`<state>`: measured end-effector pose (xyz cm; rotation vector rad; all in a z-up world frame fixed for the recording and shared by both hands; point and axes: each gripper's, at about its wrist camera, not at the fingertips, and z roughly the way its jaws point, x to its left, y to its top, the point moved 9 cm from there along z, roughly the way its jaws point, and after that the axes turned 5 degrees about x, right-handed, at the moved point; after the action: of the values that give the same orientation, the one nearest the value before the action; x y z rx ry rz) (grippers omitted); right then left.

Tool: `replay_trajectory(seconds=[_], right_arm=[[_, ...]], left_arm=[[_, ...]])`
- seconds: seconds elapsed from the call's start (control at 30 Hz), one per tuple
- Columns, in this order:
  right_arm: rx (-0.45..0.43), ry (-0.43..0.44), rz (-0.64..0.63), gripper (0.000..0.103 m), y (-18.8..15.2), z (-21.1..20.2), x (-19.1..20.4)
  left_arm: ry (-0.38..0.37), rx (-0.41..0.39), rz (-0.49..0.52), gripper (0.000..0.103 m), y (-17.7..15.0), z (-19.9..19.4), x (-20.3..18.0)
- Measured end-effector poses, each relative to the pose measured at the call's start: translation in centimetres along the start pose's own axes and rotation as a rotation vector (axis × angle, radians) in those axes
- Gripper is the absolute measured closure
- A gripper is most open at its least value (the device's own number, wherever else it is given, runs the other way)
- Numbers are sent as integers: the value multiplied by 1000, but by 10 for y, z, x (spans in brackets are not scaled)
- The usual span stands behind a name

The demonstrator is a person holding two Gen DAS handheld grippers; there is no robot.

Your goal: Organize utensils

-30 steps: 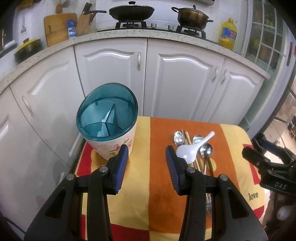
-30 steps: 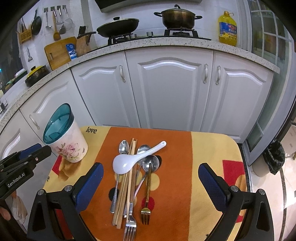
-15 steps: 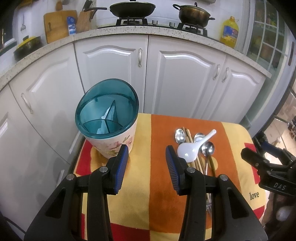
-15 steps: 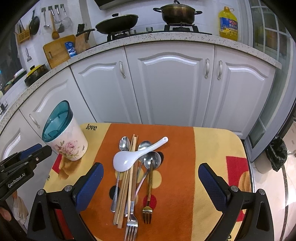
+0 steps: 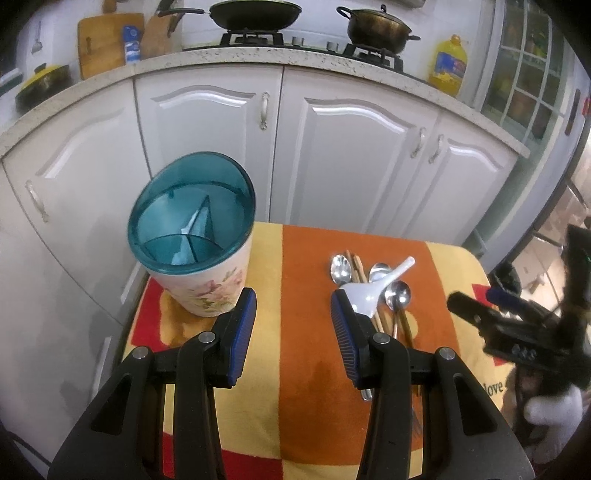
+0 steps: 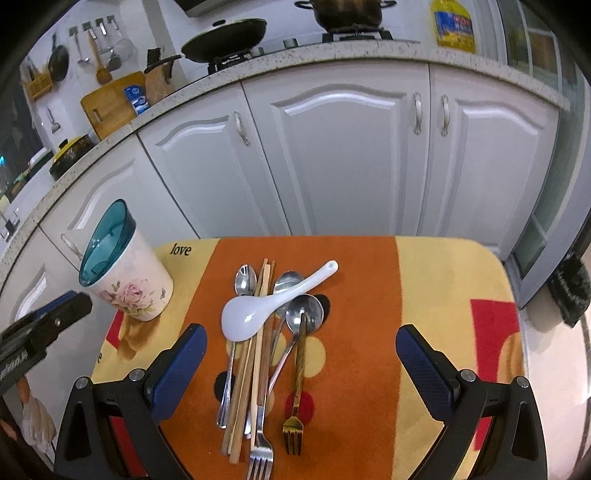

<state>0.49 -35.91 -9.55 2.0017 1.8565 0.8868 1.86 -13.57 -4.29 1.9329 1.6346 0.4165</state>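
A floral utensil holder with a teal divided rim [image 5: 192, 236] stands at the table's left; it also shows in the right wrist view [image 6: 123, 269]. A pile of utensils lies on the orange stripe: a white ceramic spoon [image 6: 273, 299] on top of metal spoons [image 6: 304, 314], wooden chopsticks [image 6: 255, 354] and two forks [image 6: 293, 430]. The pile shows in the left wrist view too, with the white spoon [image 5: 373, 286]. My left gripper [image 5: 290, 317] is open and empty, between holder and pile. My right gripper [image 6: 301, 354] is wide open, above the pile.
A small table with an orange, yellow and red cloth [image 6: 439, 280] stands before white cabinets [image 6: 340, 155]. A counter with pans, a stove and an oil bottle [image 6: 452, 24] is behind. A dark bin [image 6: 569, 291] sits on the floor at right.
Both grippers have moved slightly lower and closer to the table. The right gripper has come in over the utensil pile. Nothing on the table has moved.
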Motion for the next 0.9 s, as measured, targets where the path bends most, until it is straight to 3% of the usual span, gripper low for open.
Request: replay_trajectory(seconds=[0.37, 0.9], right_arm=[[27, 2, 36, 3, 7, 20, -18], [47, 17, 48, 4, 7, 35, -21]], left_arm=[[-37, 38, 47, 62, 1, 16, -19], [-17, 75, 59, 62, -5, 32, -20]])
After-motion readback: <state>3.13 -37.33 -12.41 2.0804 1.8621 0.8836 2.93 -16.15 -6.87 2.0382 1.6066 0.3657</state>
